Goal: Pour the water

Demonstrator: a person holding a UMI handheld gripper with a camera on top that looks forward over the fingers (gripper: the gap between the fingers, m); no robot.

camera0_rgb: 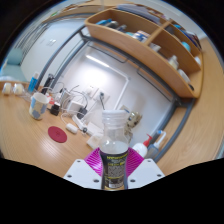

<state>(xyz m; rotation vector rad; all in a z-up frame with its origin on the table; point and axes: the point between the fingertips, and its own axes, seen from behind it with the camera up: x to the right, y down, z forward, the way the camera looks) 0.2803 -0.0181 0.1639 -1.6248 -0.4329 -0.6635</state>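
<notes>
A clear plastic water bottle with a white cap and a dark label stands upright between my fingers. My gripper is shut on the water bottle, and both magenta pads press against its lower sides. The bottle is lifted and the whole view is tilted, with the wooden table sloping below. A small dark red round object lies on the table beyond the bottle to the left. I cannot make out a receiving vessel for certain.
At the back of the table stand a white cup or jar and several cluttered items. A small white bottle with a red top lies just right of my fingers. Wooden shelves with objects hang on the wall.
</notes>
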